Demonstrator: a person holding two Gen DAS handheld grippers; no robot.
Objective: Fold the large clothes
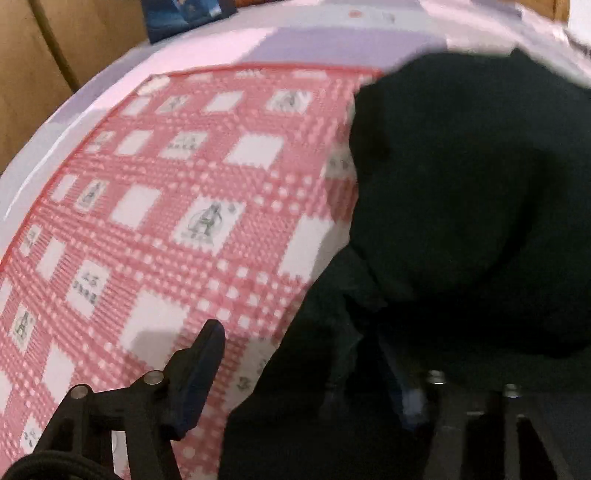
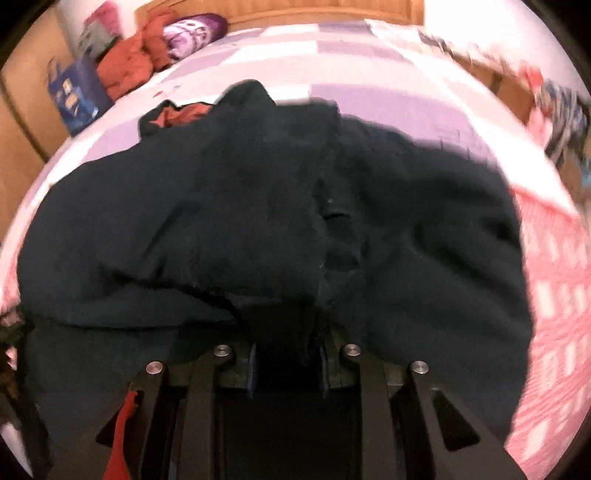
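Left wrist view: a dark garment (image 1: 461, 206) lies heaped on a bed, covering the right edge of a red checked cloth (image 1: 177, 206) spread over the pale bedsheet (image 1: 207, 40). The left hand-held gripper (image 1: 306, 369) stands open, one finger (image 1: 199, 373) over the checked cloth, the other lost in blur against the garment.

Right wrist view: the garment (image 2: 221, 206) fills the middle of the bed. The right hand-held gripper (image 2: 286, 365) is clamped on a fold of it. Beyond the garment lie orange clothing (image 2: 129, 62) and a purple cushion (image 2: 192, 31).
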